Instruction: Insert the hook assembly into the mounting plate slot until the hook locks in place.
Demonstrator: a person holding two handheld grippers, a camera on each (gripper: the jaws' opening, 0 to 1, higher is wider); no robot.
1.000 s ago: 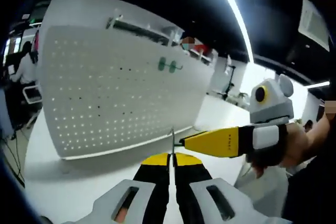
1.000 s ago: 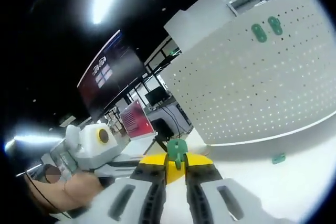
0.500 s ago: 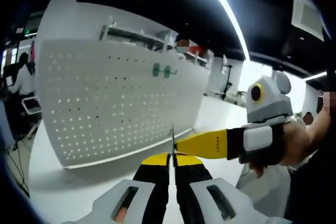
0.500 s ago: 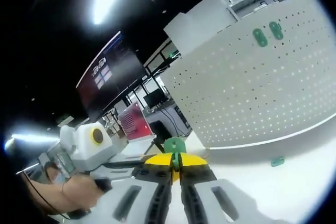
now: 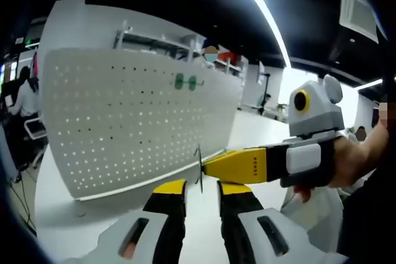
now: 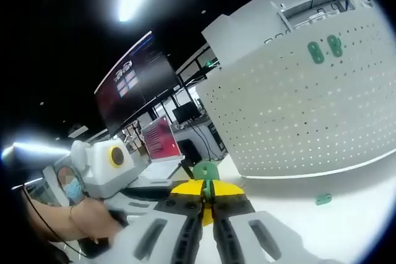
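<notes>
The white perforated mounting plate [image 5: 130,115] stands upright on the table, with two green hooks [image 5: 185,81] seated near its top. In the right gripper view the plate [image 6: 291,109] is at the right. A green hook assembly [image 6: 206,170] sticks up from my right gripper [image 6: 207,187], which is shut on it. In the left gripper view the same piece shows edge-on as a thin sliver [image 5: 199,166] at the yellow tips of the right gripper [image 5: 206,166], which reaches in from the right. My left gripper [image 5: 201,187] is open just below the sliver, its jaws on either side.
A small green part [image 6: 323,199] lies on the white table [image 6: 346,214] in front of the plate. A dark wall screen [image 6: 133,91] and office desks are in the background. A person's hand [image 5: 352,165] holds the right gripper. The left gripper's white body [image 6: 102,165] is at the left.
The left gripper's jaws have parted and let go of the hook piece. The right gripper closed on it about half a second ago and still holds it.
</notes>
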